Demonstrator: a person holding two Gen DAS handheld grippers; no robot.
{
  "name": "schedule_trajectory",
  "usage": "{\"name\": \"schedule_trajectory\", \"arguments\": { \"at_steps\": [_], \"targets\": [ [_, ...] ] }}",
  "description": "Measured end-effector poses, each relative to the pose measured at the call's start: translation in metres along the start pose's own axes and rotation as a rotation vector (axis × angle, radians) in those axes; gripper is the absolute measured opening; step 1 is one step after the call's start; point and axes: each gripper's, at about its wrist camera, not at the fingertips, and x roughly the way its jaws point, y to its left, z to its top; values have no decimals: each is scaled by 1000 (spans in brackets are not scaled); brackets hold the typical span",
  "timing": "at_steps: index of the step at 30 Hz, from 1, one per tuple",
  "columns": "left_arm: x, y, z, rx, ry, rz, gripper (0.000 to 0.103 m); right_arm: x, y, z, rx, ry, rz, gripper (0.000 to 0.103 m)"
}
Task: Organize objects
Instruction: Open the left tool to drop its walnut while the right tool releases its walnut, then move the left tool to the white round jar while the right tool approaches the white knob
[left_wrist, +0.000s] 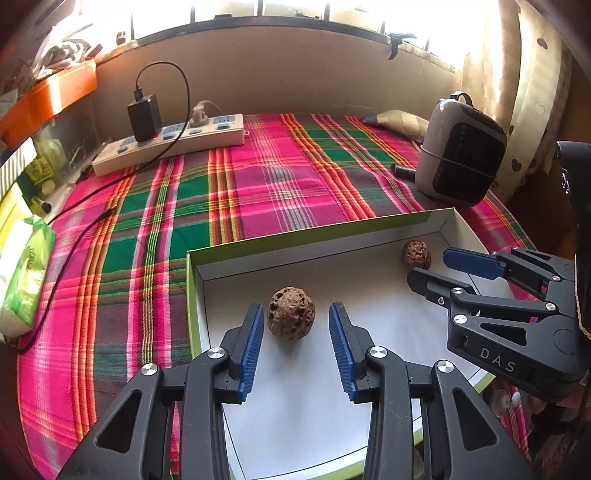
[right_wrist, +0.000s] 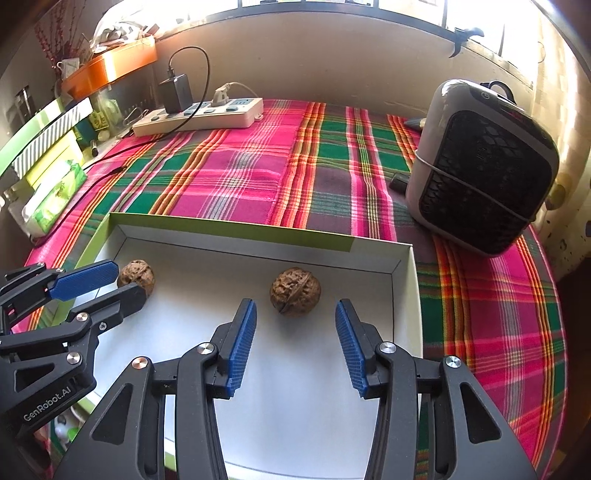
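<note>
Two brown walnuts lie in a shallow white box with a green rim, which also shows in the right wrist view. My left gripper is open, with the left walnut lying on the box floor between its fingertips, untouched. My right gripper is open just behind the right walnut. The right walnut also shows in the left wrist view, beside the right gripper. The left walnut also shows in the right wrist view, by the left gripper.
The box sits on a pink and green plaid cloth. A white power strip with a black charger stands at the back left. A grey and black fan heater stands at the right. A green tissue pack lies at the left edge.
</note>
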Motion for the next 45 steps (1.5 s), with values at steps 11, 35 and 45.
{"name": "schedule_trajectory", "arguments": {
  "at_steps": [11, 35, 45],
  "targets": [
    [-36, 6, -16, -10, -59, -7, 35, -35, 0, -19, 19, -65, 3, 46],
    [-86, 33, -70, -73, -99, -27, 35, -90, -4, -81, 68, -152, 12, 46],
    [-86, 54, -91, -172, -76, -41, 37, -98, -14, -104, 116, -156, 27, 46]
  ]
}}
